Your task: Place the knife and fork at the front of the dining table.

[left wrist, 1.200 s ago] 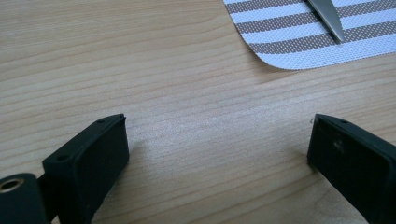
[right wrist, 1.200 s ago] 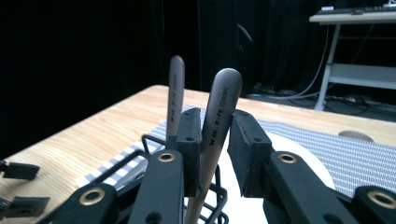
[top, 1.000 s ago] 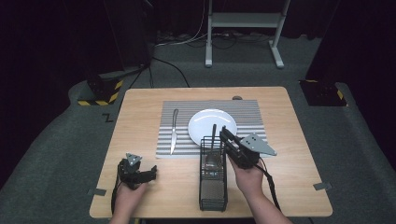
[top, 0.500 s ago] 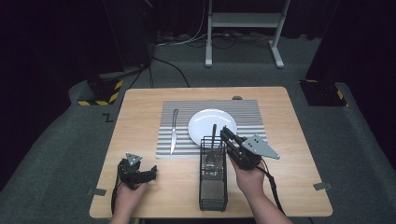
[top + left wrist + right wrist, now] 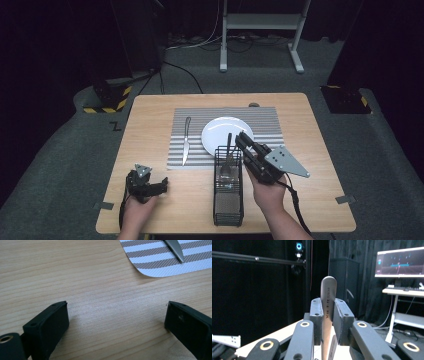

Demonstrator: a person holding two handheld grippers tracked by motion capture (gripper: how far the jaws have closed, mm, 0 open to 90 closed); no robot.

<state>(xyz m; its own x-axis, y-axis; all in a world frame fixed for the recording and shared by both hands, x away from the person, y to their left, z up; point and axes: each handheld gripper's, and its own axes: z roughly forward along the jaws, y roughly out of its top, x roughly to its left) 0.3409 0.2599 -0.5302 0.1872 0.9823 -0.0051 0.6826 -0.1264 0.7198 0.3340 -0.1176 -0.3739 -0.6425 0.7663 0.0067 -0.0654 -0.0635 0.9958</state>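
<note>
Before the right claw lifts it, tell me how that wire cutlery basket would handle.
The black wire-mesh cutlery basket is open mesh, so probably light and stiff. It's narrow and tall, so a sideways push may tip it. The utensil inside could snag and drag it.

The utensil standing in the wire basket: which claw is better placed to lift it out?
Right. The right claw is already shut on the utensil handle above the basket; the left claw rests open, apart.

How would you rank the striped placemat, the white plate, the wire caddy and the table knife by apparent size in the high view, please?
1. Striped placemat, clearly largest.
2. White plate and wire caddy: similar in area, and the caddy sits nearer the camera, so I would not rank them.
3. Table knife, long but slimmest.
</note>
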